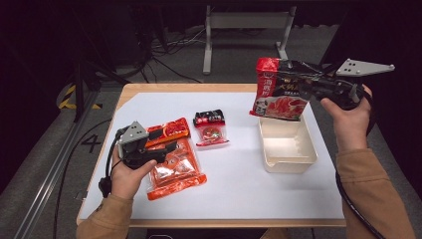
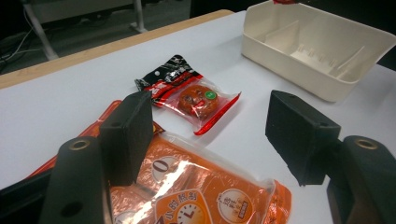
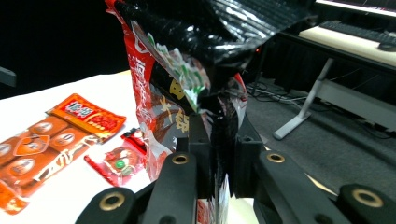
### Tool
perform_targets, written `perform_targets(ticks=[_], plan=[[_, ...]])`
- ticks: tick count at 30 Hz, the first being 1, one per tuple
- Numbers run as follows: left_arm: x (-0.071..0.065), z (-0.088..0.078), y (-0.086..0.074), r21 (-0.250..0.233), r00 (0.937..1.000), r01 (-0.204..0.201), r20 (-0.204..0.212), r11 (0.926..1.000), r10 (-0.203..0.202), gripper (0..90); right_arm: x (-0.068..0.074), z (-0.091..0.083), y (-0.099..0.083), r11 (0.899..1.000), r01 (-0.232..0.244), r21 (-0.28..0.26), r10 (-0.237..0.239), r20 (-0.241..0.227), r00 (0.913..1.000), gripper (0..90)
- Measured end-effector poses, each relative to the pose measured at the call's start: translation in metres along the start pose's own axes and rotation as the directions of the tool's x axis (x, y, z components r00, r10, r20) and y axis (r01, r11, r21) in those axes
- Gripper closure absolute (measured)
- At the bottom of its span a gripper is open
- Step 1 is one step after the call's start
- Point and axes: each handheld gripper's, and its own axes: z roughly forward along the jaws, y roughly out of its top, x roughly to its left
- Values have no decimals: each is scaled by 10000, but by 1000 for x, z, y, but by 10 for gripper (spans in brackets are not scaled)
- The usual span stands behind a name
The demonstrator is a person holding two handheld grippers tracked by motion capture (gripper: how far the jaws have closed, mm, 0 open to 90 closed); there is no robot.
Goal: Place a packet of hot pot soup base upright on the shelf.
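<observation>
Hands first, from the left: your left gripper sits low over the orange packet at the near-left of the white table, its jaws spread with nothing pinched between them. In the left gripper view one pad hovers right over the packet's top edge and the other hangs above bare table, so shift sideways until both pads straddle an edge before you close. Just beyond lies the small red snack pack, near but apart; leave it where it is for now.

Moving right, the cream bin stands empty at the far-right of the table. Your right gripper is pressed together on the large red-and-black bag, pinching it by one side (the foil is crumpled where the jaws bite), and the bag hangs in the air over the bin's far rim.

To finish this placement well, I'd bring the bag's lower edge squarely above the opening, lower until it settles inside, then let go. Dropping from this height risks it catching the rim and tipping out.
</observation>
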Motion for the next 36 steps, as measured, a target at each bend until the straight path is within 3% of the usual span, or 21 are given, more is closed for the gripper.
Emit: perform_targets(ticks=[7, 12, 27, 34, 36], plan=[[6, -1, -7, 132, 9994, -344, 27, 9993, 344, 333, -13, 0, -2, 9996, 262, 55, -263, 195, 9995, 816], [8, -2, -10, 128, 9993, -362, -11, 9993, 362, 327, -21, 0, -5, 9994, 331, 101, -335, 443, 9985, 816], [16, -7, -13, -7, 9996, -208, -210, 9998, 208, 315, -40, 3, -18, 9997, 245, 84, -251, 698, 9972, 815], [20, -8, -14, -75, 9994, -147, -309, 9999, 144, 310, -42, 16, -26, 9996, 235, 156, -244, 579, 9980, 813], [21, -9, -16, -83, 9996, 74, -263, 9999, -76, 294, -44, 22, -30, 9996, 210, 174, -218, 500, 9985, 813]])
